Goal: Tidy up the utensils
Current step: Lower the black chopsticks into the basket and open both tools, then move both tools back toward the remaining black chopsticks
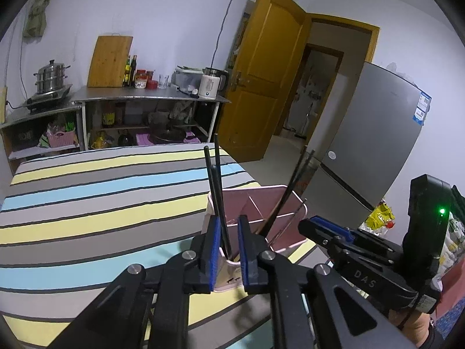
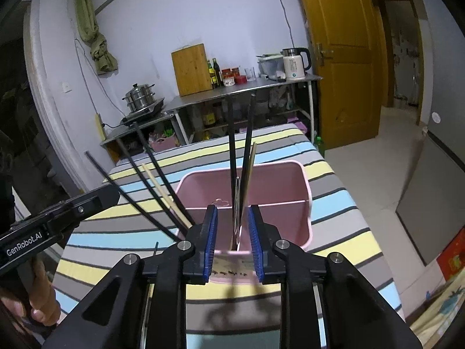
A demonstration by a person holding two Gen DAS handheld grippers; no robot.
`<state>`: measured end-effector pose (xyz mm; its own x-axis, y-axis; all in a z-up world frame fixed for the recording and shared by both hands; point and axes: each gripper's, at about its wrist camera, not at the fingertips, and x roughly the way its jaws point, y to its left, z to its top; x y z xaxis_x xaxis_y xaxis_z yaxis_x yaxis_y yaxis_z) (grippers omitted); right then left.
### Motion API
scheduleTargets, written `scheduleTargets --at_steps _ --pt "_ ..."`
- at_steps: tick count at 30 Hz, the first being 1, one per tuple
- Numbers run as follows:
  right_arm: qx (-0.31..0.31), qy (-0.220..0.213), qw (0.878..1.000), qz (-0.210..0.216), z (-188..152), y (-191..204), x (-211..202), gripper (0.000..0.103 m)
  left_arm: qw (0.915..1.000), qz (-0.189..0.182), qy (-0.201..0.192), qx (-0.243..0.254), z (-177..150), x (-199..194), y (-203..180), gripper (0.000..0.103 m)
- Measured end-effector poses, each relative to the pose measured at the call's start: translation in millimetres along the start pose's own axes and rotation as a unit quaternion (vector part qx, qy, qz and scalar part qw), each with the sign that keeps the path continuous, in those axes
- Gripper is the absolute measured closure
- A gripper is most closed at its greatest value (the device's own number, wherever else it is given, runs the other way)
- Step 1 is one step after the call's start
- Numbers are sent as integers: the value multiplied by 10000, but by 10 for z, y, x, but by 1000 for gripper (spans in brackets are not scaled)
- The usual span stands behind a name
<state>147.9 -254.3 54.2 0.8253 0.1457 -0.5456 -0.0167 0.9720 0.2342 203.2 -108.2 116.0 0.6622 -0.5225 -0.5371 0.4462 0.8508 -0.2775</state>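
Observation:
A pink divided utensil holder stands on the striped table; it also shows in the left wrist view. Black chopsticks stand upright in its left compartment, between my left gripper's open blue pads, not clamped. More chopsticks lean in the right part. In the right wrist view my right gripper is open, its pads either side of upright black chopsticks and a metal utensil. Black and wooden chopsticks lean left out of the holder.
The striped tablecloth covers the table. Behind it stands a steel counter with a cutting board, bottles, a kettle and a steamer pot. A fridge and a wooden door are to the right.

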Motion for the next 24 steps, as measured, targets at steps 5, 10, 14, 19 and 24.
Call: scheduleTargets --at_steps 5,10,14,19,24 --pt "-109 -120 9999 -3 -91 74 -213 79 9999 52 -130 55 -119 -218 -45 91" --pt "-250 -188 9995 -7 -222 174 -384 79 9996 218 -198 39 -333 -403 -34 91" --pt "-307 -214 9993 30 -351 255 -480 79 9990 373 -251 -42 -564 -554 -11 91" --pt "-409 -187 9989 95 -546 346 -549 79 9979 562 -314 -103 -836 -696 52 91" --pt "-491 -102 9986 167 -726 414 -530 79 9967 714 -372 -117 -1020 -781 106 91"
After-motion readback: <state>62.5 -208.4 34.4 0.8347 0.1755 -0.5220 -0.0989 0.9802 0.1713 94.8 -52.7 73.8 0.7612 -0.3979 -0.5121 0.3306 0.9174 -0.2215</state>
